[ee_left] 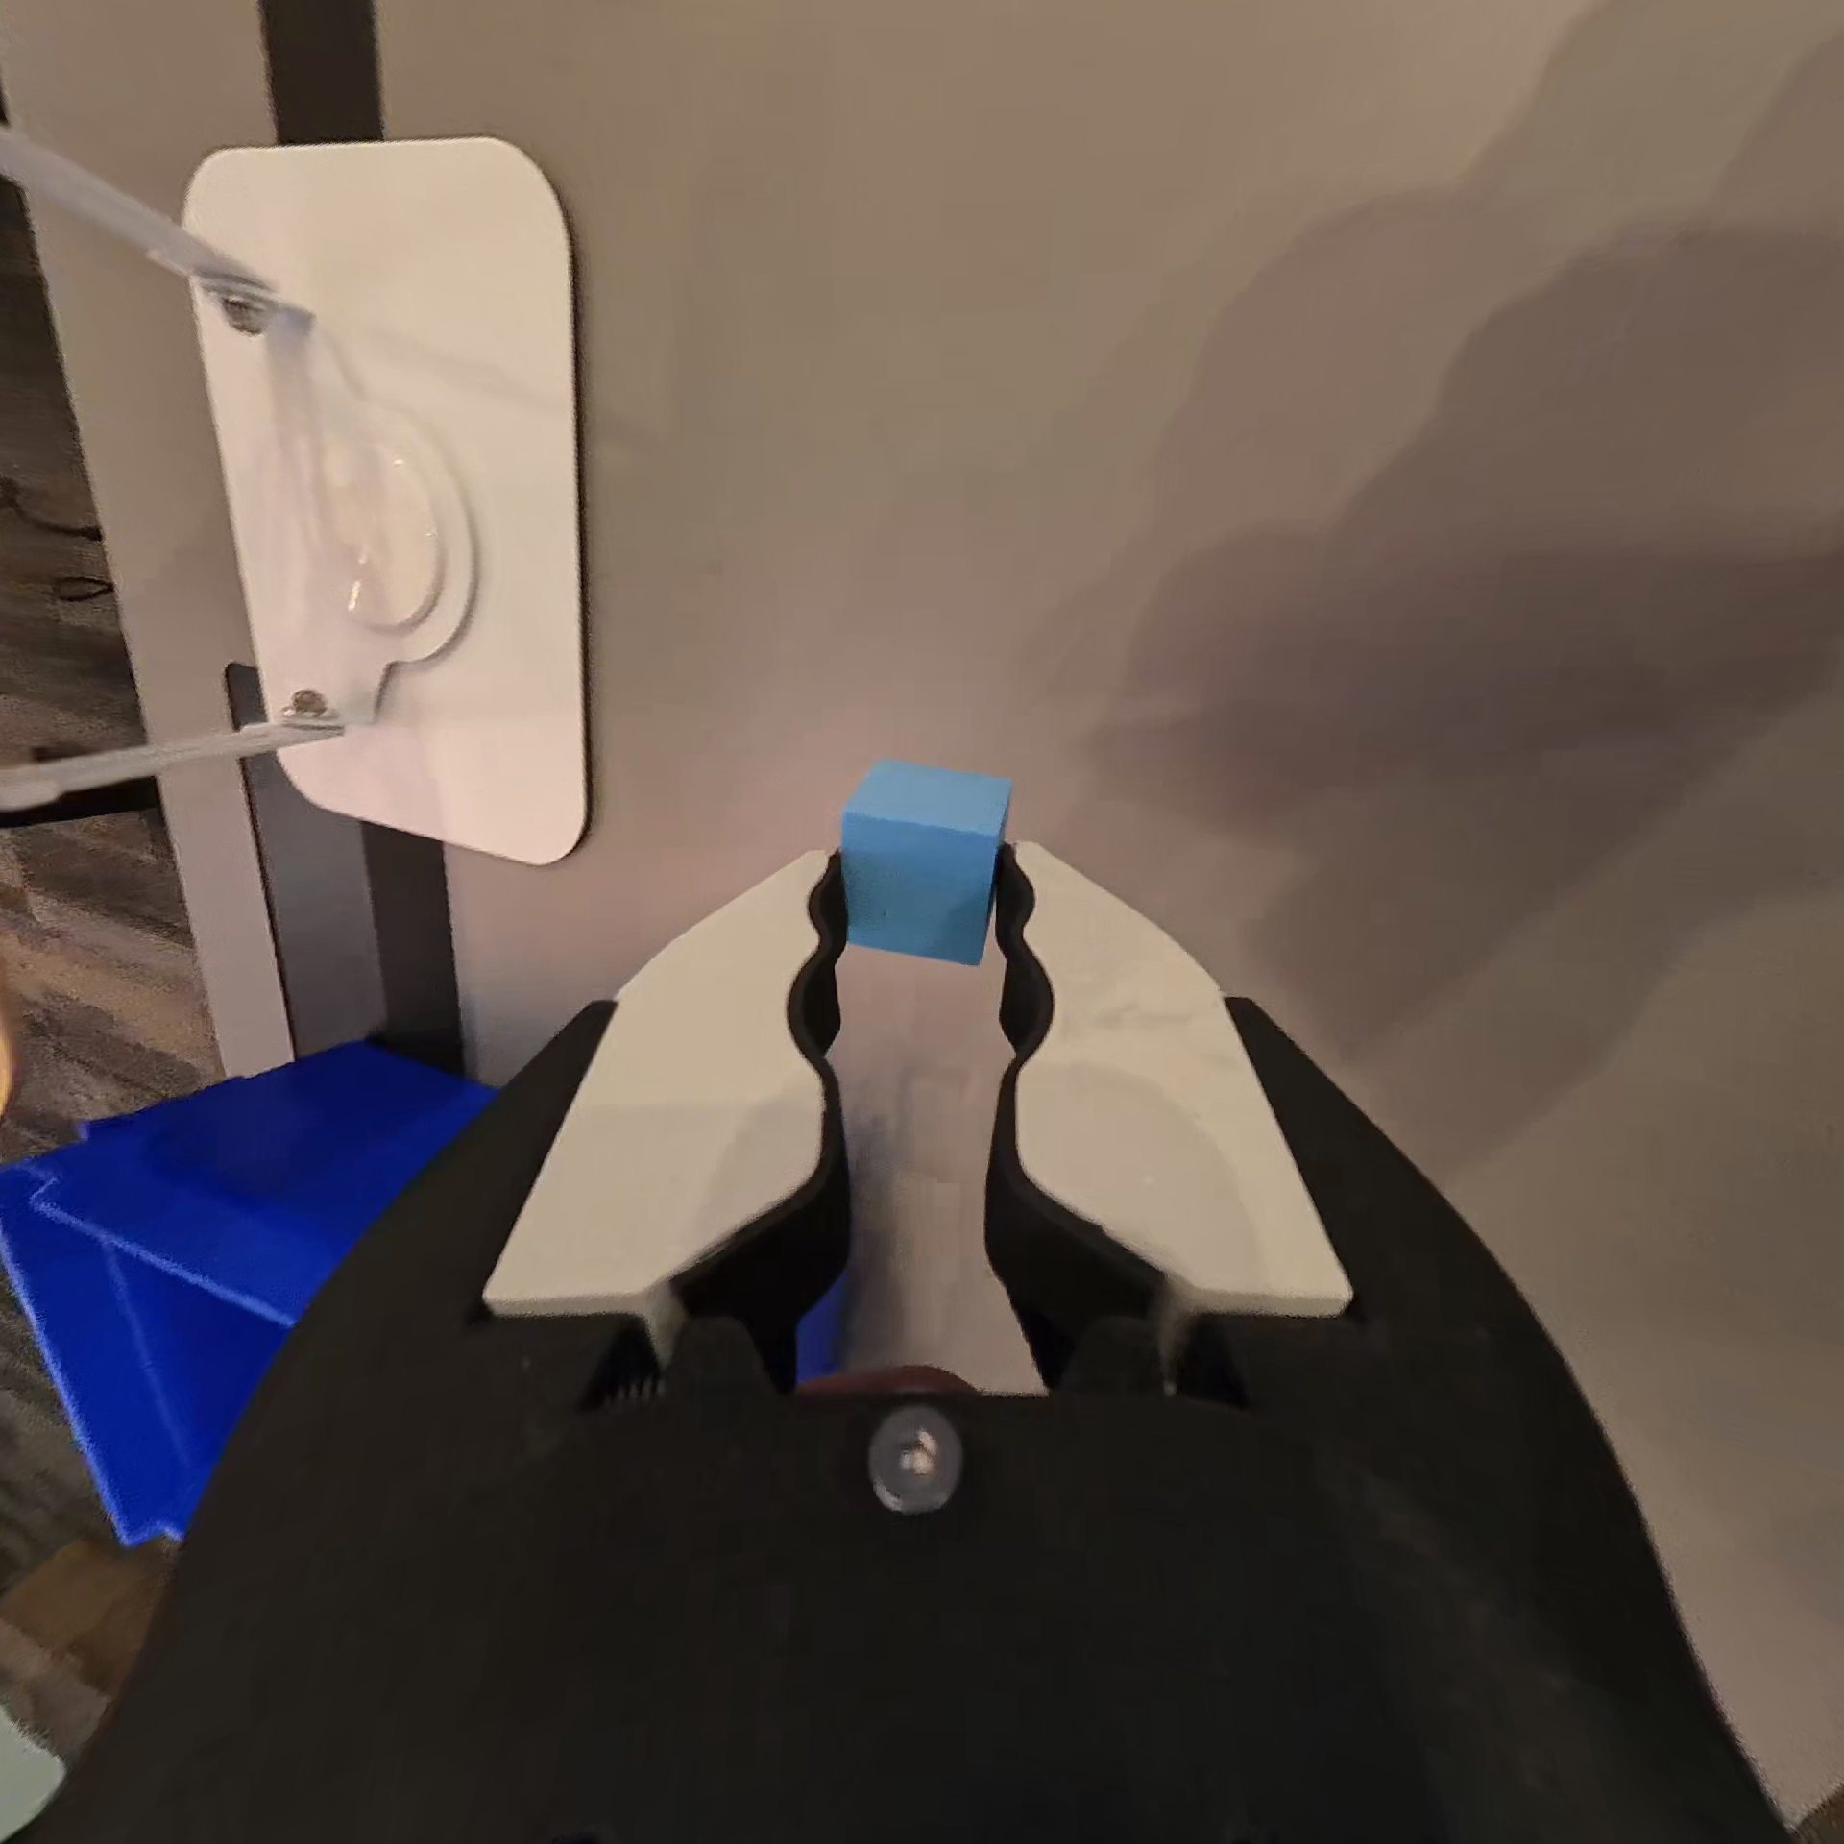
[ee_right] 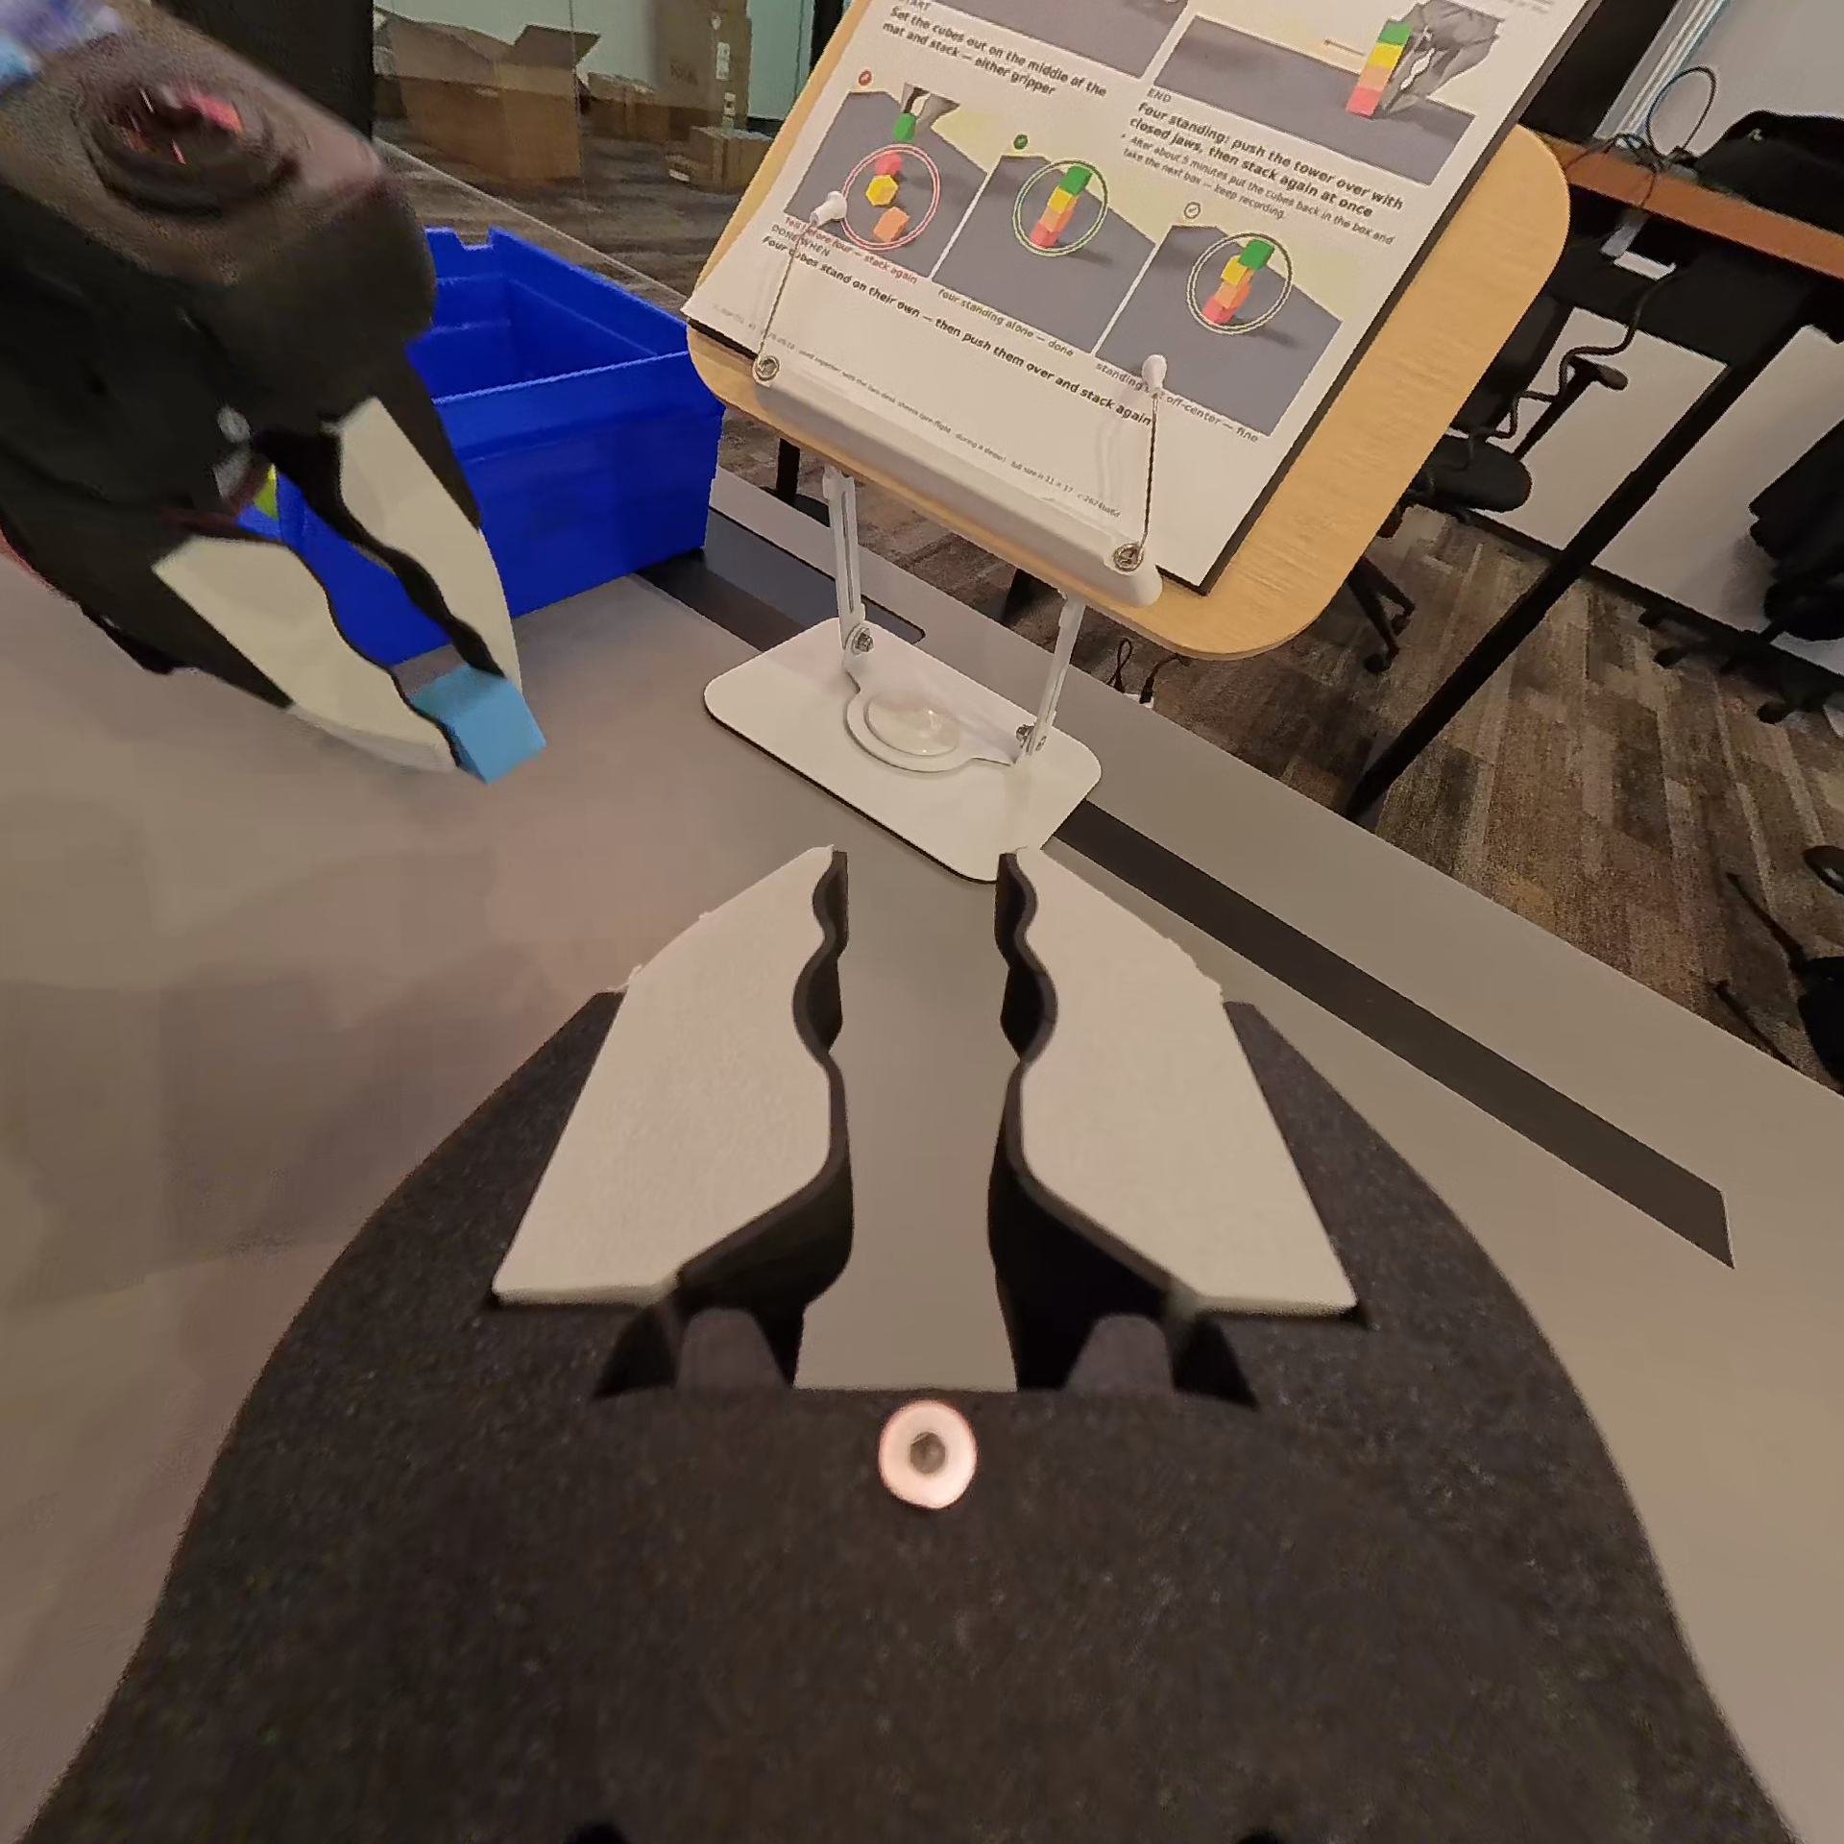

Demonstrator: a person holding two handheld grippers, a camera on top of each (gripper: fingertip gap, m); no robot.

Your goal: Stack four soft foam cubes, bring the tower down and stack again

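The left hand-held gripper [ee_left: 918, 888] is pinching a light-blue soft foam cube [ee_left: 923, 868] above the grey worktop [ee_left: 1297, 399], carrying it toward placement; the right hand-held gripper [ee_right: 920, 888], beside it, is hanging spread, holding nothing; next, probably a gentle set-down

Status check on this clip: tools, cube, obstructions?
Left tool clamped on blue cube, above table. Right tool open, holding nothing. No tower visible; nothing in the way.

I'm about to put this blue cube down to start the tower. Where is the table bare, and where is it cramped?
The grey table is bare in front of the left gripper, which grips the blue cube, and across to the open, empty right gripper. The far edge is crowded: blue bin on the left, the white stand base beside it.
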